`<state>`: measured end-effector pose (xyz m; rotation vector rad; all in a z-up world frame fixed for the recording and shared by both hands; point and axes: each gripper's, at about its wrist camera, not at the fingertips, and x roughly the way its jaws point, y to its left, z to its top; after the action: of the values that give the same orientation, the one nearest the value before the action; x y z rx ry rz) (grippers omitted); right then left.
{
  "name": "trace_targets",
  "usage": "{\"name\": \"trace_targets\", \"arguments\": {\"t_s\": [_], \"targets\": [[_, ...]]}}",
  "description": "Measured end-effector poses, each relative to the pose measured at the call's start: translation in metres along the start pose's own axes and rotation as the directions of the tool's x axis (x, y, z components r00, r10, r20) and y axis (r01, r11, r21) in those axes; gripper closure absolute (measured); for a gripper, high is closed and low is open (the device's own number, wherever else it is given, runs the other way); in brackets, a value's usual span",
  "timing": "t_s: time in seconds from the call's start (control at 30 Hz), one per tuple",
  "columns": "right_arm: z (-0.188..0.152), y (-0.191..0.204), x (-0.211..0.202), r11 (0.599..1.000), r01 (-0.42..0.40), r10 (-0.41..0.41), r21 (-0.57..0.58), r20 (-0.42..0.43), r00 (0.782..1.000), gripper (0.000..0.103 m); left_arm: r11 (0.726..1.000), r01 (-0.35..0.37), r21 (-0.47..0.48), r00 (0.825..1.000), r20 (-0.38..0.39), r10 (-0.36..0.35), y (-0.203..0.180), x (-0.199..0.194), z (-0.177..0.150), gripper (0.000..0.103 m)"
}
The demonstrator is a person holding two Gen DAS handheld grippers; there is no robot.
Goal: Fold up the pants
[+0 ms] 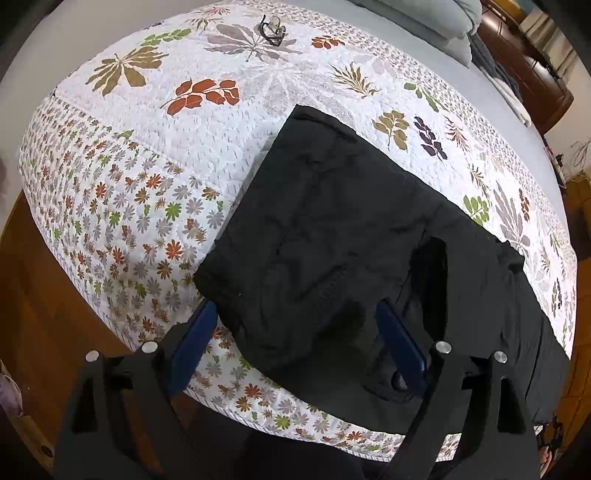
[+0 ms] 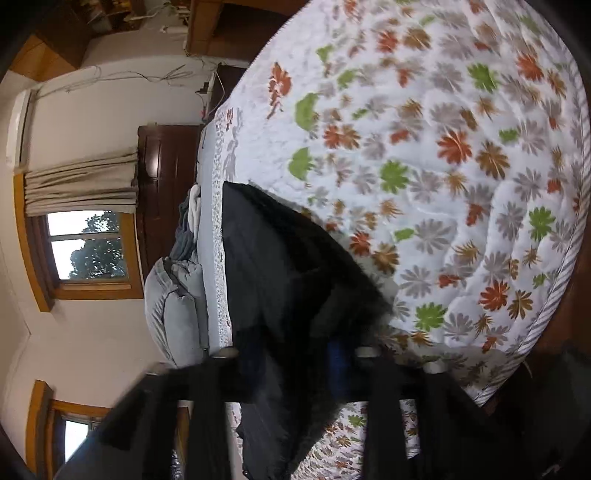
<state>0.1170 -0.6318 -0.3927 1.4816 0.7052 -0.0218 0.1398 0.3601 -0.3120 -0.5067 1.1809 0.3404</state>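
Note:
Black pants lie partly folded on the floral quilt near the bed's front edge. My left gripper is open just above the pants' near edge, its blue pads spread either side of the fold and holding nothing. In the right wrist view the camera is rolled sideways. My right gripper is shut on a bunch of the black pants, with cloth filling the gap between the fingers and hanging below them.
A pair of glasses lies far back on the quilt. Grey pillows and folded clothes sit by the dark wooden headboard. Wooden floor lies beyond the bed's edge. A window and curtain show in the right wrist view.

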Motion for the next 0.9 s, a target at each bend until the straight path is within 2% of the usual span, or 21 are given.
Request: {"name": "trace_targets", "arguments": {"t_s": [0.17, 0.37, 0.5, 0.67, 0.9], "targets": [[-0.004, 0.039, -0.009, 0.996, 0.029, -0.028, -0.080, 0.021, 0.999, 0.088, 1.000, 0.026, -0.015, 1.000, 0.015, -0.026, 0.003, -0.002, -0.002, 0.015], [-0.021, 0.109, -0.017, 0.973, 0.063, -0.054, -0.222, 0.046, 0.997, 0.088, 0.996, 0.076, -0.036, 0.996, 0.040, -0.074, 0.009, -0.011, -0.007, 0.014], [-0.044, 0.163, -0.022, 0.931, 0.102, -0.082, -0.351, 0.070, 0.994, 0.088, 0.992, 0.112, -0.056, 0.992, 0.061, -0.109, 0.013, -0.013, -0.011, 0.014], [-0.085, 0.219, -0.025, 0.857, 0.144, -0.112, -0.494, 0.095, 0.989, 0.089, 0.985, 0.158, -0.071, 0.985, 0.081, -0.152, 0.016, -0.013, -0.019, 0.014], [-0.125, 0.264, -0.023, 0.799, 0.166, -0.128, -0.577, 0.107, 0.986, 0.089, 0.965, 0.243, -0.096, 0.967, 0.108, -0.232, 0.022, -0.018, -0.028, 0.014]]}}
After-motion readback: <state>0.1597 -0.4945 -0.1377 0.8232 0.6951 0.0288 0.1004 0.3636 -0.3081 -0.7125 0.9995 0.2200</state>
